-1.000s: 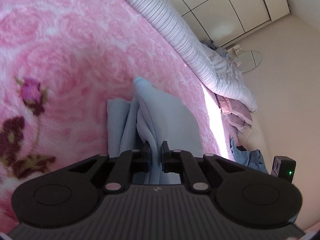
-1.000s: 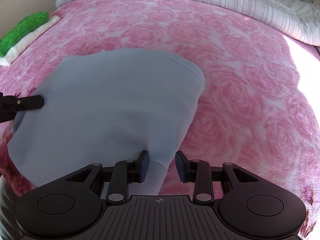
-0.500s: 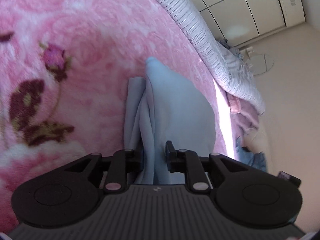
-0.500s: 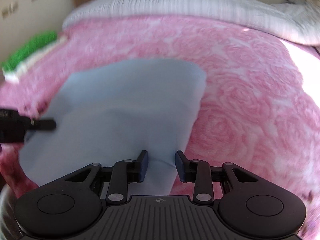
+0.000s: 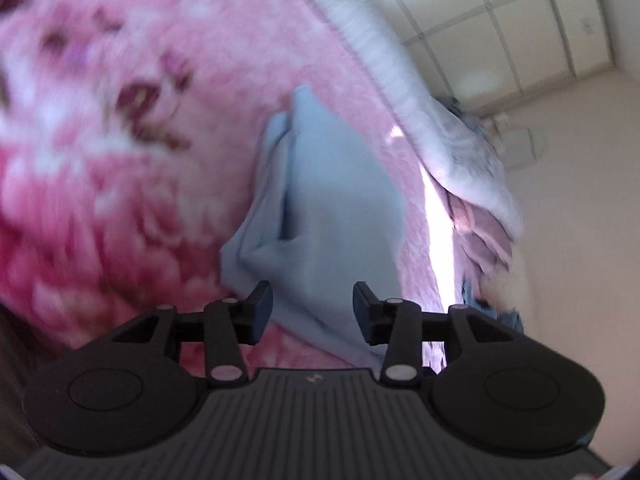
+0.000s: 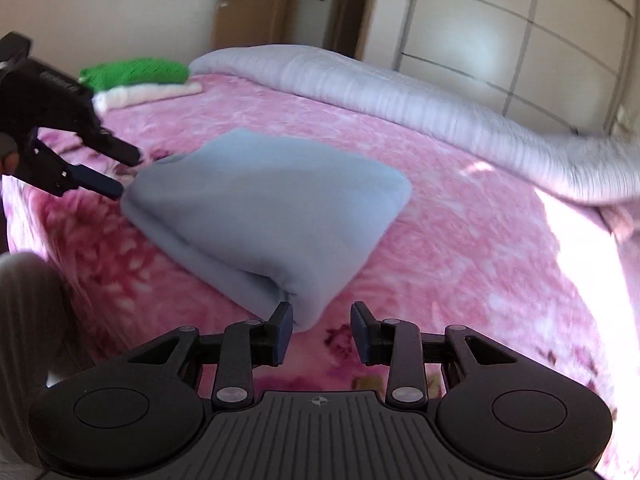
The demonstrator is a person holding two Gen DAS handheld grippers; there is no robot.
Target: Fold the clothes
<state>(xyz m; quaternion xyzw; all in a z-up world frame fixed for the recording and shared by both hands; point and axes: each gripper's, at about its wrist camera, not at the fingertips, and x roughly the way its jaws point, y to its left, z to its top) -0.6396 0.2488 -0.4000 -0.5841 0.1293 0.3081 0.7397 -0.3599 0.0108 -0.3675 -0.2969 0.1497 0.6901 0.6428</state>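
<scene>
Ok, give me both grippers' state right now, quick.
Left gripper: open, holding nothing; the blue garment lies on the pink blanket.
Right gripper: open, holding nothing, just off the garment's near corner.

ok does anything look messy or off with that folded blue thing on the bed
Nothing stands out. The light blue garment lies folded in a compact bundle on the pink blanket. Both the left gripper and the right gripper are open, and neither grips it.
</scene>
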